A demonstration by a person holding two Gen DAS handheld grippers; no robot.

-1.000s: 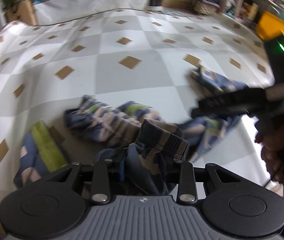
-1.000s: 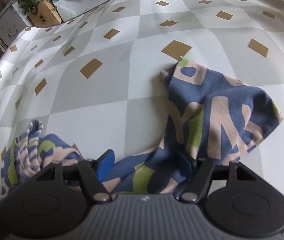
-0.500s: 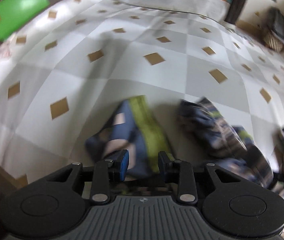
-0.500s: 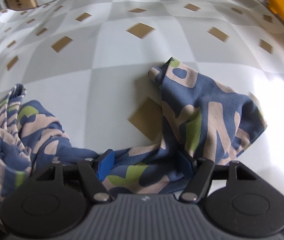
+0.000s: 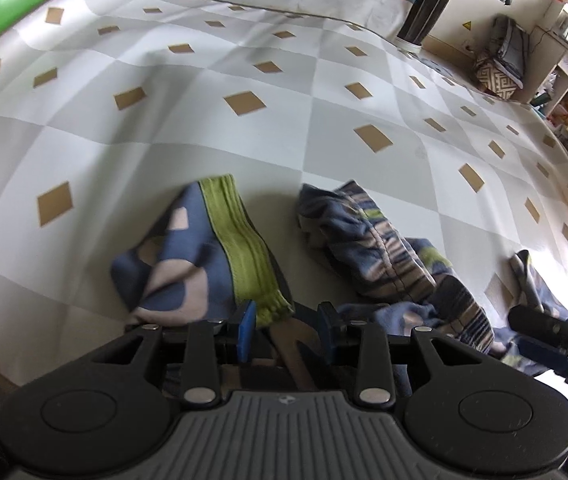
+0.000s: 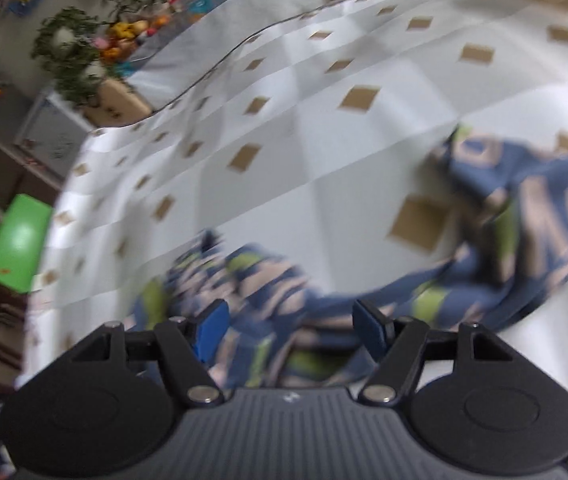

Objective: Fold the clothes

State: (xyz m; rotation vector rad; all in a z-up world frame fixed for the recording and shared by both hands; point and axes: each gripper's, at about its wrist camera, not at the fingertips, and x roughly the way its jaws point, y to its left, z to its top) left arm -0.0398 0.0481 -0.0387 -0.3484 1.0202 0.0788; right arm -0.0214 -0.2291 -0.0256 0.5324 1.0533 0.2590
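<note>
From the left wrist view, the folding is judged barely begun: the garment (image 5: 212, 256), blue with pink shapes and green bands, is seen rumpled on the near part of the table (image 5: 244, 128), one cuffed end lying flat on the left and a twisted, bunched stretch (image 5: 380, 256) to its right. No neat fold is visible. The left tool (image 5: 286, 330) is seen with its jaws narrowly apart, just over the green cuff (image 5: 244, 248); the pads do not appear to press on the cloth, and contact beneath them is hidden by the tool body. At the right edge the right tool (image 5: 552, 340) is cut off, and the cloth under it is lost in glare.

From the right wrist view, everything is smeared by blur. The right tool (image 6: 292, 324) is shown with its jaws wide apart and cloth lying between them, seemingly ungripped. A wider, flatter part of the garment (image 6: 524, 216) is made out far right, partly washed out by bright light. Spreading, smoothing and all folds are judged left to do.
</note>
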